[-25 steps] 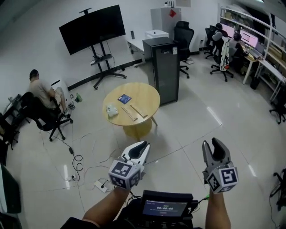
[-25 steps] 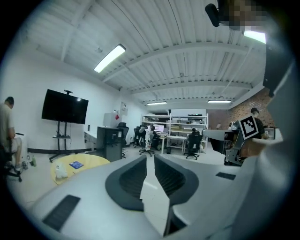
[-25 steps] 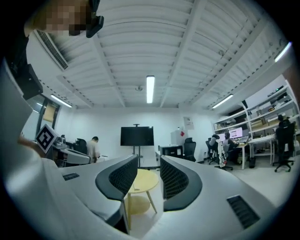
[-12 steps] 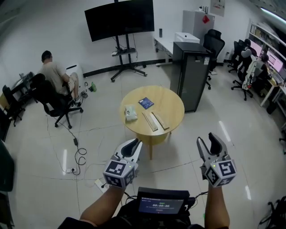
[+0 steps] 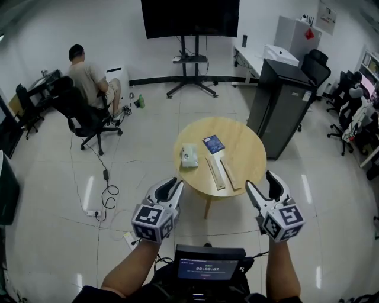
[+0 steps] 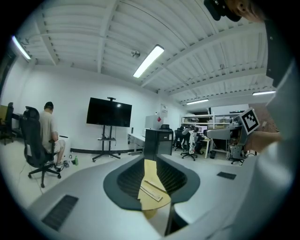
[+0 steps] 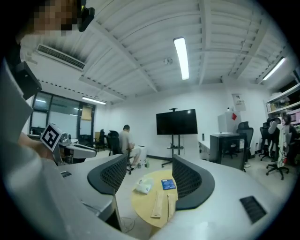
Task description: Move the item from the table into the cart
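A round wooden table stands ahead of me. On it lie a white packet, a blue booklet and two wooden strips. My left gripper hovers short of the table's near left edge, its jaws a narrow gap apart with nothing between them. The right gripper hangs off the table's near right edge; its jaws are opening wide and hold nothing. In the right gripper view the packet, booklet and strips show between the jaws, far off.
A tall black cabinet stands right of the table. A TV on a stand is at the back. A person sits on an office chair at the left. Cables and a power strip lie on the floor.
The view has swung so the table sits nearer and more central. The right gripper's jaws have spread wider. Both grippers have stayed low in front of me.
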`<state>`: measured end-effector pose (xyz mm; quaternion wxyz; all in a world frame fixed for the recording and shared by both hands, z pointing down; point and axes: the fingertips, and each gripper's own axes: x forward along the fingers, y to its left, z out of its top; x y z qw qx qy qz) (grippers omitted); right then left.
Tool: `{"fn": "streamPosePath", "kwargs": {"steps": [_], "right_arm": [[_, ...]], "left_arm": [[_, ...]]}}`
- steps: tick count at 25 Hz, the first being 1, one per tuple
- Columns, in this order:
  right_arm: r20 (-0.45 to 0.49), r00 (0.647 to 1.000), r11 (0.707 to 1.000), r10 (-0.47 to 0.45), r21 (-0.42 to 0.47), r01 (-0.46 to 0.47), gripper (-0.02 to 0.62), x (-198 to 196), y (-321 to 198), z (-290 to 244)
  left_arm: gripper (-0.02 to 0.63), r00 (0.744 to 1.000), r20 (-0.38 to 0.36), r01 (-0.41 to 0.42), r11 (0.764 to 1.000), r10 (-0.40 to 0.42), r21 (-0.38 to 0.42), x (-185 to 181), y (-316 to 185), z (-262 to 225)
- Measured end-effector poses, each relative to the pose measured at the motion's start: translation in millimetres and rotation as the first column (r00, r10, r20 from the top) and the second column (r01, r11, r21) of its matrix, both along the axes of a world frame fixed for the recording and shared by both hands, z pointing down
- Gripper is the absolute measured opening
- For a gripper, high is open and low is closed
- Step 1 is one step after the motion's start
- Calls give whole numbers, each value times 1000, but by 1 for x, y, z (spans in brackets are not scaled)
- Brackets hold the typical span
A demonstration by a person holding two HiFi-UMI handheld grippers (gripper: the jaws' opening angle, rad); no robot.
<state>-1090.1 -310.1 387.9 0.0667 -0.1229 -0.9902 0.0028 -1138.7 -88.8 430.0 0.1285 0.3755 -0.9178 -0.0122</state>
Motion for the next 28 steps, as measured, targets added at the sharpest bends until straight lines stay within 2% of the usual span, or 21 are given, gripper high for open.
{"fn": "streamPosePath", "kwargs": {"steps": [2,6,10,14,17,19,22,24,28], "right_arm": [[-8,999,999,-41,-2,41,305,-40,-2,19],[1,995,995,-98,-20,98,305,-117,-10,42],[-48,984,985,-170,-23,169,305,-226,3,51],[-132,968,977,-215,-40,212,305,-339,42,62],[-177,965,981,-192,-45,187,305,-406,82,93],[-242,953,983,-181,-62,171,305,-449,115,126],[-336,924,983,-182,-93,160,305,-515,168,175],[-396,902,985,-171,-101,143,359,-556,198,209],[-499,857,990,-133,-102,94,359,-620,229,275]], "left_arm": [[91,999,-16,38,999,-38,-8,-27,-1,20],[91,997,4,80,996,-80,-27,-83,-5,34],[91,991,-19,133,990,-134,-39,-179,3,39],[91,987,-37,156,987,-158,-41,-283,28,29],[91,984,-50,165,985,-168,-58,-346,64,47],[91,986,-68,151,987,-155,-61,-389,94,60],[91,989,-89,115,991,-121,-62,-459,136,80],[91,989,-108,90,993,-98,-73,-499,157,101],[91,980,-170,91,994,-101,-65,-566,180,149]]}}
